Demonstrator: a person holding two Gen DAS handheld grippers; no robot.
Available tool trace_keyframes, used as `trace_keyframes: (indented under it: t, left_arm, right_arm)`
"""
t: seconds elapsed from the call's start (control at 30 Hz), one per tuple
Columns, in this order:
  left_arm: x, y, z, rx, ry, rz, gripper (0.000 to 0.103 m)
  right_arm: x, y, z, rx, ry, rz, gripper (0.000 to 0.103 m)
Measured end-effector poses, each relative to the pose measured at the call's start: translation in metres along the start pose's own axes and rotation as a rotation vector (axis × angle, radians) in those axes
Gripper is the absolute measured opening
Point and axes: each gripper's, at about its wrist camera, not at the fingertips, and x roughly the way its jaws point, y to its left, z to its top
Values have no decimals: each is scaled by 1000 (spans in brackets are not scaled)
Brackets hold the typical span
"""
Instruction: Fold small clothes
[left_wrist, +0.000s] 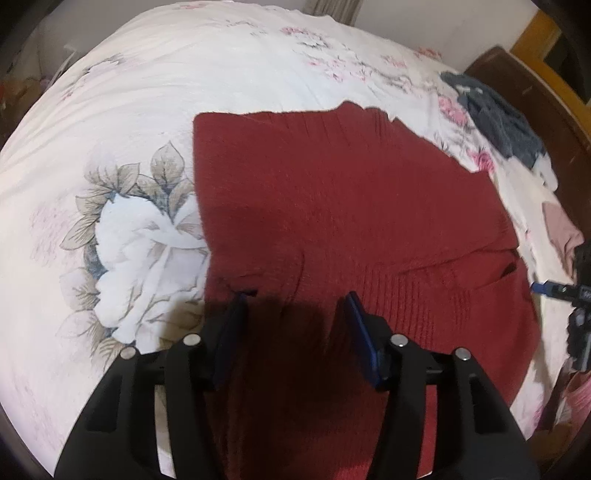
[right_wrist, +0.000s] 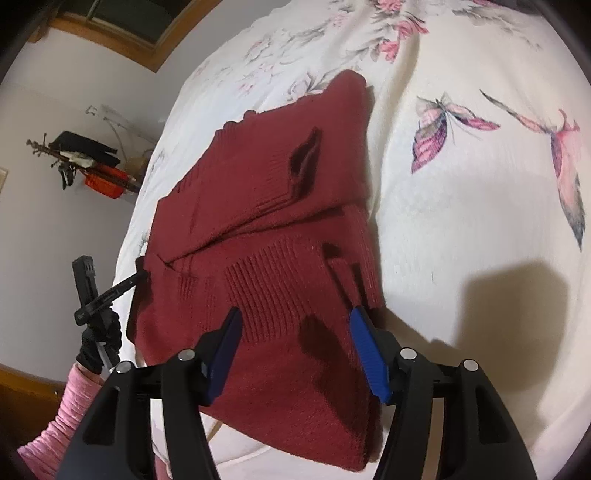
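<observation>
A dark red knit sweater (left_wrist: 332, 192) lies partly folded on the floral bedsheet (left_wrist: 147, 92), with a ribbed sleeve laid across its body (right_wrist: 266, 192). My left gripper (left_wrist: 295, 302) stands open just over the sweater's near edge, the knit showing between its blue pads and nothing clamped. My right gripper (right_wrist: 295, 314) is open too, hovering above the sweater's ribbed lower part (right_wrist: 269, 288). The right wrist view shows the left gripper (right_wrist: 107, 284) at the sweater's left edge, held by a black-gloved hand (right_wrist: 99, 343) with a pink sleeve.
A dark blue-grey garment (left_wrist: 495, 118), a white one (left_wrist: 528, 192) and a pink one (left_wrist: 561, 229) lie at the bed's right side by a wooden frame (left_wrist: 517, 74). A rack with dark clothes (right_wrist: 81, 151) and a red basket (right_wrist: 105, 184) stands by the wall.
</observation>
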Motion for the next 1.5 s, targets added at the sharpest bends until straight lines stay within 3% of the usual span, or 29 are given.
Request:
trace_keyframes:
  t: [0.1,0.2,0.4,0.57,0.67,0.77,0.97,1.0,1.03,1.07,1.1,1.13,1.5]
  left_arm:
    - [3,0,-4,-3,11,-32,18]
    - [-2,-3,-10,-2,-12,-65,11]
    - [-20,1,-22,-61,-69,-142,10]
    - [-9,4,-22,-68,-38,-123,11]
    - [1,1,-20,-66,-13,-105,18]
    - [10,-1,-20,-56,5,-86,27]
    - [16,-3,-19,-53,14,-74,28]
    - [16,-4,-19,-49,13,-68,27]
    - [15,-6,-20,-44,8,-64,23]
    - [14,-7,-21,-43,6,-69,15]
    - [12,-9,-22,-43,-2,-62,13]
    - [10,-10,-22,-41,-7,-59,12]
    - [-60,-31,-50,-1,-180,-125,10]
  right_arm:
    - [-4,2,0,-34,-14,-26,62]
    - [-8,6,0,-78,-30,-56,62]
    - [-11,8,4,-159,-35,-120,63]
    - [3,21,10,-247,-12,-136,63]
    - [18,32,12,-306,7,-144,63]
    - [34,31,16,-316,32,-206,63]
    - [52,22,18,-302,69,-244,60]
    - [53,22,18,-303,71,-247,54]
    - [53,22,16,-308,73,-250,41]
    - [53,23,15,-317,75,-248,34]
    - [52,25,14,-323,71,-245,21]
    - [50,26,12,-329,65,-240,14]
    - [-21,46,-17,-356,-67,-120,10]
